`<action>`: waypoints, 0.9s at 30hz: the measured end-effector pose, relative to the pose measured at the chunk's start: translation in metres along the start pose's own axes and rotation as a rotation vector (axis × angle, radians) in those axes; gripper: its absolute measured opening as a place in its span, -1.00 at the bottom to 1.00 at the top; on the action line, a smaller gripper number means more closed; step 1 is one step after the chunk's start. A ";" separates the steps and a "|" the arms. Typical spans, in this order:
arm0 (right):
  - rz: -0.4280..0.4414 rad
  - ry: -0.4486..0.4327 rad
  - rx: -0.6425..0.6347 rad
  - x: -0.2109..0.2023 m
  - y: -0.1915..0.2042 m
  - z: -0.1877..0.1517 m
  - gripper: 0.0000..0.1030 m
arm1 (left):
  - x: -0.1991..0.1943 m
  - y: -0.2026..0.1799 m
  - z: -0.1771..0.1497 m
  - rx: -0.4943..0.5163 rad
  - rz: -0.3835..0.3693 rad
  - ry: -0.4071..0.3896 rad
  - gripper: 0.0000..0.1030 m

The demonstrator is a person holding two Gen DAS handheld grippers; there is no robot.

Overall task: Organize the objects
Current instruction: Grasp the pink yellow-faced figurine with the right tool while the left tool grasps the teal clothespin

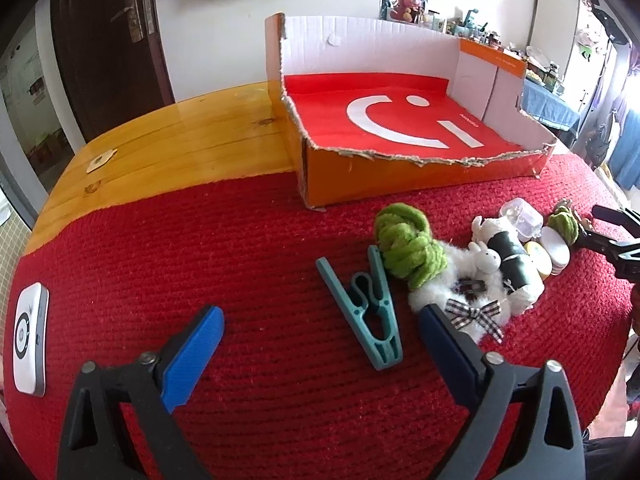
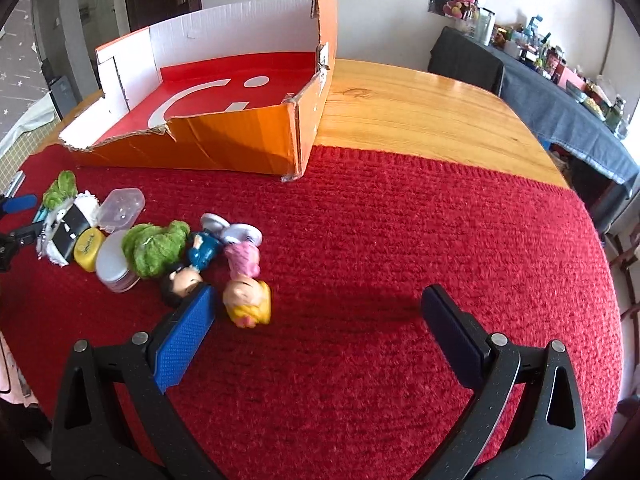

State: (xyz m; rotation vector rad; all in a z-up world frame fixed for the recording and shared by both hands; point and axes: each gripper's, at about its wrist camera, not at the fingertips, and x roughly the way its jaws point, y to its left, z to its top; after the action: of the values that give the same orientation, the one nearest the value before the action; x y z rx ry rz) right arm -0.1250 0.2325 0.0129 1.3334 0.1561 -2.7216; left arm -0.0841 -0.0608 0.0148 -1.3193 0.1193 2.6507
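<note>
On the far left I am seeing a white device lying on the red knitted mat. I am holding the left gripper with jaws standing wide, nothing between the pads, and a teal clothes peg is lying on the mat in the gap ahead. Just right of it a green yarn ball is touching a white fluffy toy. The torn orange box is standing behind, with nothing inside. My right gripper is also standing wide and holding nothing, with a blond figurine lying just beside its left finger.
</note>
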 end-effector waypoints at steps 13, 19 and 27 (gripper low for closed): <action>0.092 -0.046 -0.032 -0.004 0.021 0.004 -0.36 | -0.005 -0.018 0.000 0.053 -0.068 -0.049 -0.22; 0.126 -0.080 0.027 -0.009 0.019 -0.003 -0.59 | -0.009 -0.016 -0.005 0.012 -0.084 -0.074 -0.50; 0.154 -0.131 0.047 -0.029 0.020 0.000 -0.59 | -0.028 -0.017 -0.005 0.013 -0.104 -0.114 -0.50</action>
State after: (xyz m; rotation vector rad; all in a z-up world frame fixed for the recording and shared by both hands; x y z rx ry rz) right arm -0.1046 0.2143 0.0355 1.1221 -0.0217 -2.6860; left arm -0.0607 -0.0483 0.0341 -1.1347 0.0507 2.6251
